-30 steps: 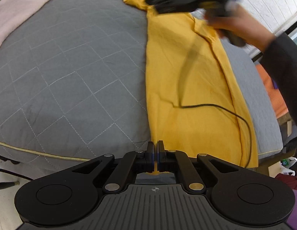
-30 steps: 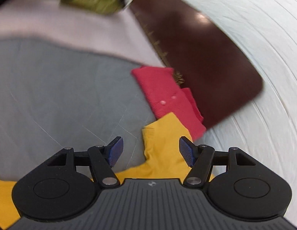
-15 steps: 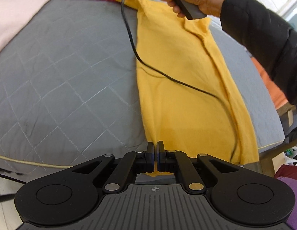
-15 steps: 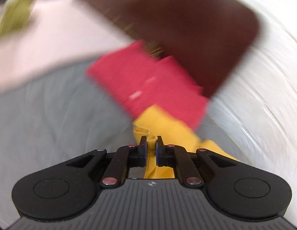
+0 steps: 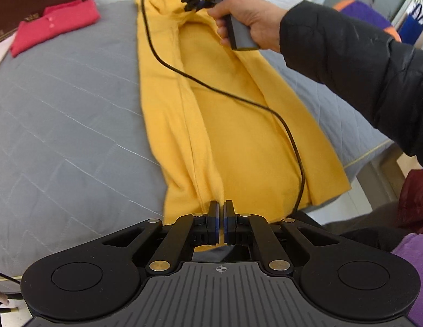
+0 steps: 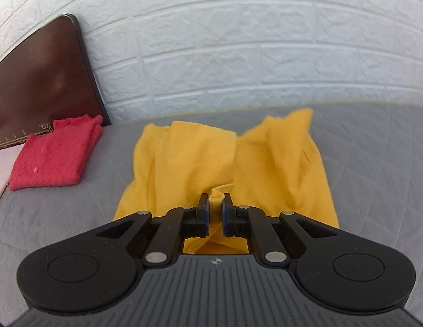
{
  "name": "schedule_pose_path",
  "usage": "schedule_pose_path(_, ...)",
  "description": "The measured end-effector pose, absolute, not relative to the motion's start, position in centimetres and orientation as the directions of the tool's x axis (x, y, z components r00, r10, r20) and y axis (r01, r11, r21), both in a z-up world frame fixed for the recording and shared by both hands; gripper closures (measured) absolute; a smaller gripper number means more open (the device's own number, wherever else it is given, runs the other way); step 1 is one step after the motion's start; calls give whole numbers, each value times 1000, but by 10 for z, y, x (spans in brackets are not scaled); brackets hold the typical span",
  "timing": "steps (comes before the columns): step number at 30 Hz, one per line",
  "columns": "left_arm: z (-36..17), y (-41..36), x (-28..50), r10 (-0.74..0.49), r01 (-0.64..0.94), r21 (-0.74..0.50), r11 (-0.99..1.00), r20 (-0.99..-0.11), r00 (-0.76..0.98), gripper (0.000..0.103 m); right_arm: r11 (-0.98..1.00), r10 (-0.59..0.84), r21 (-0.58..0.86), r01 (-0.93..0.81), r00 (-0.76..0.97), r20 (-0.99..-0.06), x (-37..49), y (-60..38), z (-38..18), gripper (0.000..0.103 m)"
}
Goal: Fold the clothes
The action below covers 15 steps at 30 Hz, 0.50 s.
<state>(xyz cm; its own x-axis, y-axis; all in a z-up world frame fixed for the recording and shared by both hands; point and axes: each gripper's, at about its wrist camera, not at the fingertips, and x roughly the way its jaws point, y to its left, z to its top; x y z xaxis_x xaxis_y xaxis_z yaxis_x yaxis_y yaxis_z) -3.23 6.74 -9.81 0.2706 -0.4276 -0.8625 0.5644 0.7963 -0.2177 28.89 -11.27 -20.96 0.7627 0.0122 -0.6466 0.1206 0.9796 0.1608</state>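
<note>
Both hand-held grippers, left (image 5: 220,223) and right (image 6: 214,215), are clenched on the yellow shirt (image 5: 233,125); the dangling cable (image 5: 266,109) may get folded in

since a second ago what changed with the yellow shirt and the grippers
The right hand-held gripper, open a second ago, closed on the yellow shirt near its collar end and lifted that edge. The left hand-held gripper stayed clamped on the hem; the red shirt lies folded as before.
</note>
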Motion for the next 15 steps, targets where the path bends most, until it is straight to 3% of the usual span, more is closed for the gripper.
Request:
schedule_pose_path(2, -105, 64, -29, -422, 573, -226, 788, -875, 236, 79, 983, 19, 148, 112, 731, -682, 293, -112, -215, 90)
schedule_pose_path(5, -111, 66, -30, -436, 568, -262, 780, -879, 193, 76, 974, 49, 191, 123, 708, -704, 286, -123, -219, 87)
schedule_pose_path(6, -113, 71, -36, -459, 569, -290, 769, -871, 175, 67, 969, 64, 212, 124, 707, -705, 283, -128, -218, 84)
schedule_pose_path(8, -111, 74, -38, -524, 557, -380, 738, -843, 120, 58, 957, 80, 256, 136, 724, -685, 272, -142, -212, 79)
schedule_pose_path(10, -101, 83, -44, -604, 560, -462, 688, -792, 88, 55, 947, 83, 287, 146, 752, -654, 259, -157, -205, 79)
schedule_pose_path(12, -89, 97, -50, -656, 561, -505, 656, -749, 93, 43, 938, 88, 316, 145, 780, -619, 244, -176, -194, 78)
schedule_pose_path(15, -73, 113, -45, -618, 546, -438, 714, -761, 198, 30, 886, 161, 441, 140, 801, -577, 247, -198, -180, 75)
